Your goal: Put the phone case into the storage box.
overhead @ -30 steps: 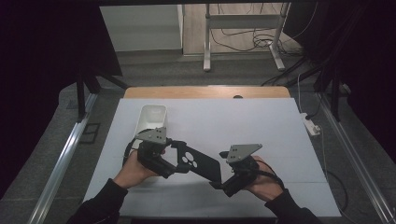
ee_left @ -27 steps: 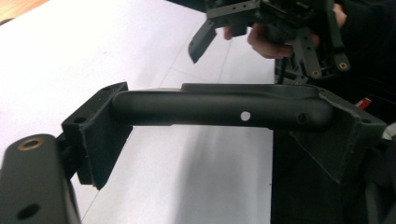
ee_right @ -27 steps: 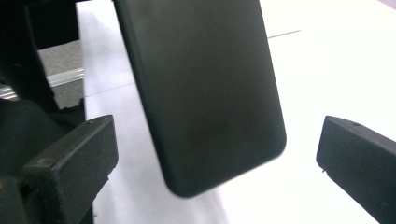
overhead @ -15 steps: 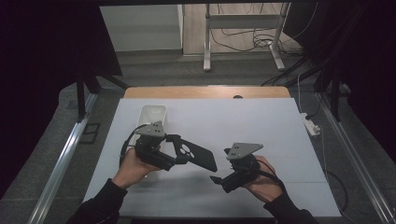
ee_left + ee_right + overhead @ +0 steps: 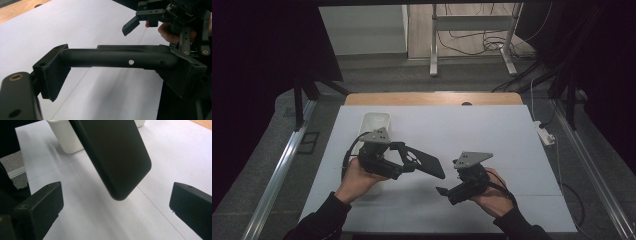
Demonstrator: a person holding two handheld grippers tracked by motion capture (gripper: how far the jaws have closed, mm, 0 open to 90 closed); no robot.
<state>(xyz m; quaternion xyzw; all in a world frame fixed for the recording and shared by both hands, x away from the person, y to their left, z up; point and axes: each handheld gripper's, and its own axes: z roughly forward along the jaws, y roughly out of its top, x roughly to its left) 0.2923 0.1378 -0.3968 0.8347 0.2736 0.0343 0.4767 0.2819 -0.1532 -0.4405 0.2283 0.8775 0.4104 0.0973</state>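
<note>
Left hand-held gripper (image 5: pixel 404 161) level, gripping black tool (image 5: pixel 424 162)

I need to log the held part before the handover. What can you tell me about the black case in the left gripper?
The black case is a flat, matte, plastic-looking shell with rounded corners and a cluster of round cut-outs near one end. It is held above the white table, slanting toward the right gripper. The left gripper is shut on its cut-out end, pads on both edges; nothing else touches it. Its free end hangs ahead of the right gripper's open jaws.
</note>
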